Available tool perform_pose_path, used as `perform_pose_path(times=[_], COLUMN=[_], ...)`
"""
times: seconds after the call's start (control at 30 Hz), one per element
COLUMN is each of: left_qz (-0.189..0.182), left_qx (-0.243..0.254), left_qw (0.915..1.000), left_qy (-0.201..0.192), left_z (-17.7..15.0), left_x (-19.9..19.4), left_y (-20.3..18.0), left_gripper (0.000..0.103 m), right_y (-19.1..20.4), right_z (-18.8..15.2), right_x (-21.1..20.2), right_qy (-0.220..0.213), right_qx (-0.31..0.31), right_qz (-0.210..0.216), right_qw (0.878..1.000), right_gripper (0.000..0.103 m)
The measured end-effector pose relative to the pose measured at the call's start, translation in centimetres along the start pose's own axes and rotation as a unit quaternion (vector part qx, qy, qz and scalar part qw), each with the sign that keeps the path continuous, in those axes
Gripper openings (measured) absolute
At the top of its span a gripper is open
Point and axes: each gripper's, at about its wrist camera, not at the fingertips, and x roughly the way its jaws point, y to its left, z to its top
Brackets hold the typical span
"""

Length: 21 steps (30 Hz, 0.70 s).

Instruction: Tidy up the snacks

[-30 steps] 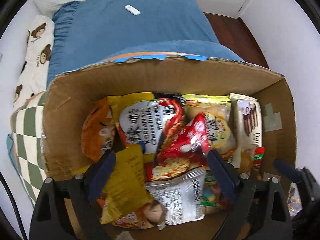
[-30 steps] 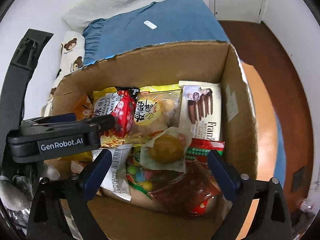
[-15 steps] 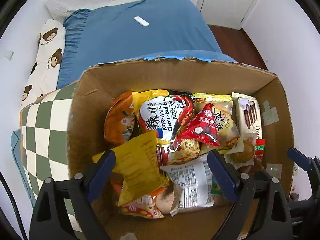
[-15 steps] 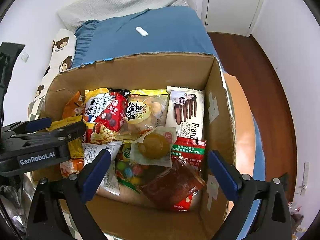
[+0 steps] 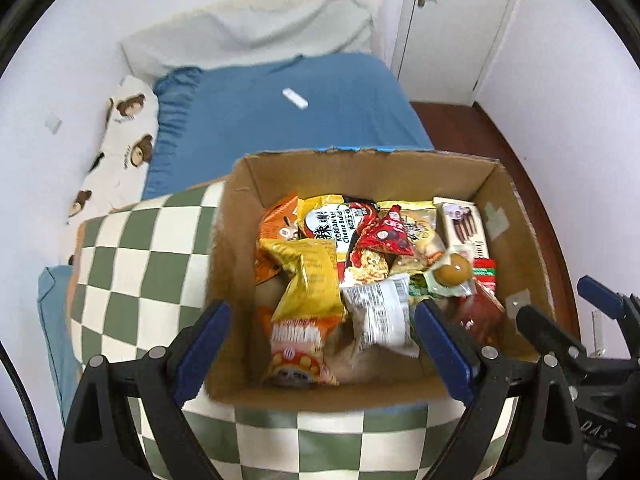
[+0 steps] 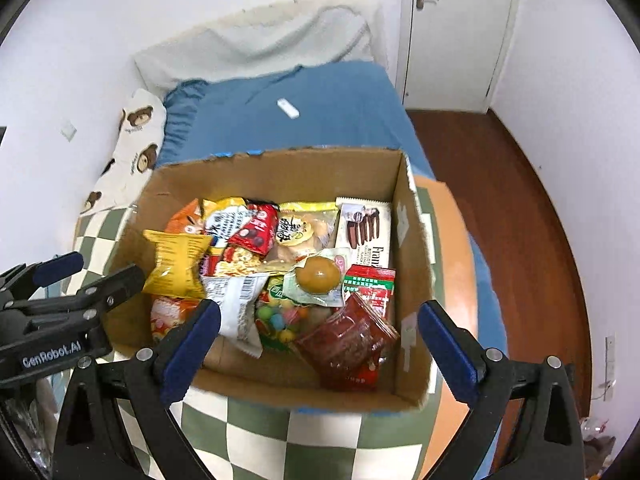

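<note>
Blue pads line the fingers of both grippers, and both pairs stand spread wide with nothing between them; the left gripper (image 5: 322,344) hangs above the near edge of the box (image 5: 360,168), its left finger (image 5: 204,344) over the near left corner and its right finger (image 5: 444,344) over the near right part of the snack pile; the right gripper (image 6: 320,344) hangs released over the same near edge, its left finger (image 6: 192,344) above the near wall and its right finger (image 6: 448,344) just outside the right wall; each gripper shows at the side of the other's view, the two well apart.

Snacks fill the box, a loose heap: a yellow bag (image 5: 312,280) lies on top at the left, touching a white-backed pack (image 5: 380,312) beside it; a noodle pack (image 5: 336,228) and an orange bag (image 5: 276,232) lean on the far wall; a red pouch (image 5: 386,236) lies over the noodle pack; a round bun (image 6: 318,274) in clear wrap sits near the middle, a candy bag (image 6: 280,320) just nearer; a dark red pack (image 6: 348,344) fills the near right corner; a biscuit box (image 6: 364,236) lies along the right wall.

Box rests on a checked cushion (image 5: 132,264); behind it lies a bed (image 5: 280,128) with a blue cover, a small white object (image 5: 295,98) on it; a bear-print pillow (image 5: 120,152) lies at the bed's left edge; a white door (image 5: 452,28) stands at the far right beside brown floor (image 6: 500,200).
</note>
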Motion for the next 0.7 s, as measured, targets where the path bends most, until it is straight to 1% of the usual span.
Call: perform_pose_path(times=[0.17,0.33,0.57,0.7], left_qz=[-0.003,-0.001,0.006,0.011], left_qx=[-0.006,-0.01,-0.02,-0.023], left_qw=[0.9988,0.9961,0.9903,0.9881], left_qy=[-0.048,-0.088,-0.138,-0.151], left_z=[-3.1,-6.0,-10.3,-12.3], left_x=[-5.1,-9.7,-15.4,-17.5], left_y=[0.0,0.0,0.6,1.0], left_gripper=[0.094,0.094,0.094,0.094], right_y=[0.6,1.6,2.3,2.4], right_z=[-2.0,-4.7,-8.1,-10.1], right_x=[-4.8,-10.8,-17.0,-20.0], right_qy=[-0.048,-0.1,-0.145,-0.165], right_qx=[-0.012,-0.024,-0.031,-0.028], right_qz=[-0.004,-0.002,0.001,0.001], right_qw=[0.999,0.995,0.989,0.986], right_gripper=[0.102,0.102,0.103,0.103])
